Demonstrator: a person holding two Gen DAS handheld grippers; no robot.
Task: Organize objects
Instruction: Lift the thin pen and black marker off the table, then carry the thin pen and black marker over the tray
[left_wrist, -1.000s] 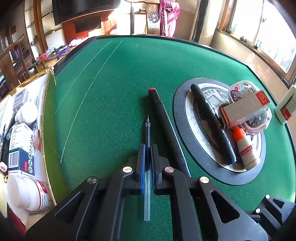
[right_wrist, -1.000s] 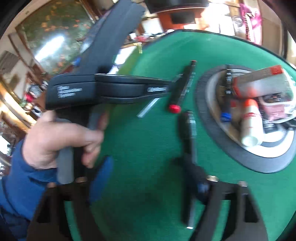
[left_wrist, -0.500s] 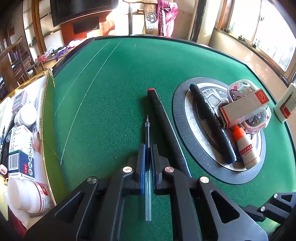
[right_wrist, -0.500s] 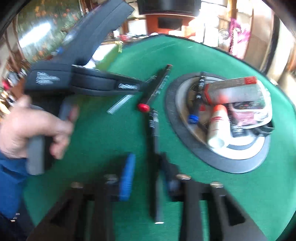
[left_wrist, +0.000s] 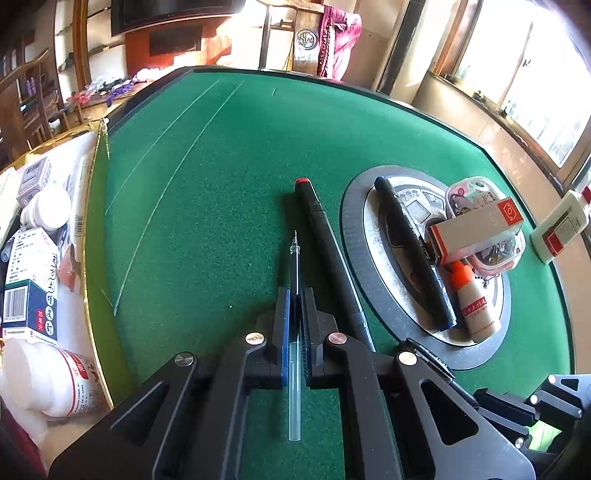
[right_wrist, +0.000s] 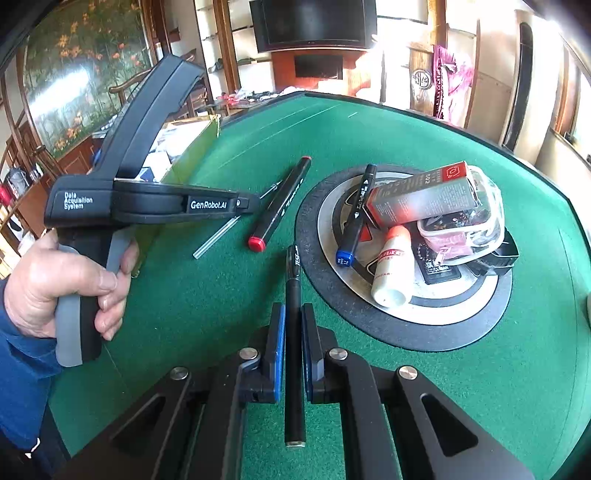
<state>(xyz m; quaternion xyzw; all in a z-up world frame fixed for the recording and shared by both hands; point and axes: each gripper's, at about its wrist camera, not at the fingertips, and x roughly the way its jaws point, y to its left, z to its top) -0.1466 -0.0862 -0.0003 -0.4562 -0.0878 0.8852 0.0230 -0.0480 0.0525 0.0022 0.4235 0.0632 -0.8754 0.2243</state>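
My left gripper (left_wrist: 294, 295) is shut on a thin clear pen refill (left_wrist: 294, 266), whose tip points forward just over the green felt. To its right a black marker with a red cap (left_wrist: 314, 214) lies on the felt. In the right wrist view my right gripper (right_wrist: 293, 314) is shut on a black pen barrel (right_wrist: 293, 288) that points toward the round disc (right_wrist: 443, 336). A hand (right_wrist: 55, 288) holds the left gripper's body at the left of that view, and the refill's clear end (right_wrist: 218, 236) sticks out behind its fingers.
The round disc's rim (left_wrist: 351, 236) rings a blue-capped black marker (left_wrist: 410, 251), a grey and orange box (left_wrist: 476, 229), a white glue bottle (left_wrist: 474, 306) and a pink clear case (left_wrist: 476, 188). Medicine boxes (left_wrist: 33, 280) and white bottles (left_wrist: 48, 384) crowd the left side. Another white bottle (left_wrist: 557, 232) lies on the right rim.
The right gripper's jaws have come together on the black pen barrel, and its view has swung so the pen is centred. The left gripper with the refill has kept still.
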